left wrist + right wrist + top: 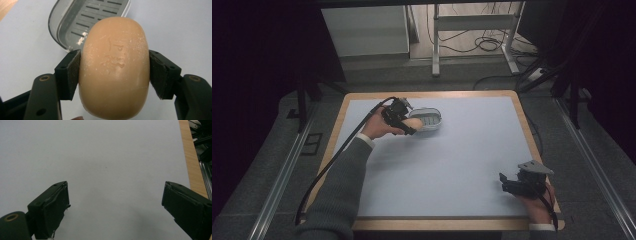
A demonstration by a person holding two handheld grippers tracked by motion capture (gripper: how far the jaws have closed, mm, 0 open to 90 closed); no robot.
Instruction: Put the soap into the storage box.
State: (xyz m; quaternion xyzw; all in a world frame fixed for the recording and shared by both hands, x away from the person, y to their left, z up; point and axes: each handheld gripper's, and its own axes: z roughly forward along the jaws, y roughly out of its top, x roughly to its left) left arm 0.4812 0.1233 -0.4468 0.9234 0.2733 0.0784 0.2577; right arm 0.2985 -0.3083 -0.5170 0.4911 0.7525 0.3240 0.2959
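Peach-coloured soap [115, 70] sits clamped in my left gripper [404, 125], just beside the soap dish [431, 119]. I should carry it over the slotted tray, lower gently, then release. My right gripper [115, 207] rests open above the pale mat [462, 165]; the room is dim.

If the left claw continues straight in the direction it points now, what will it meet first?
The left claw, shut on the soap bar, points toward the soap dish, which lies just ahead. Probably the soap would reach the dish's near rim first, though depth is hard to judge.
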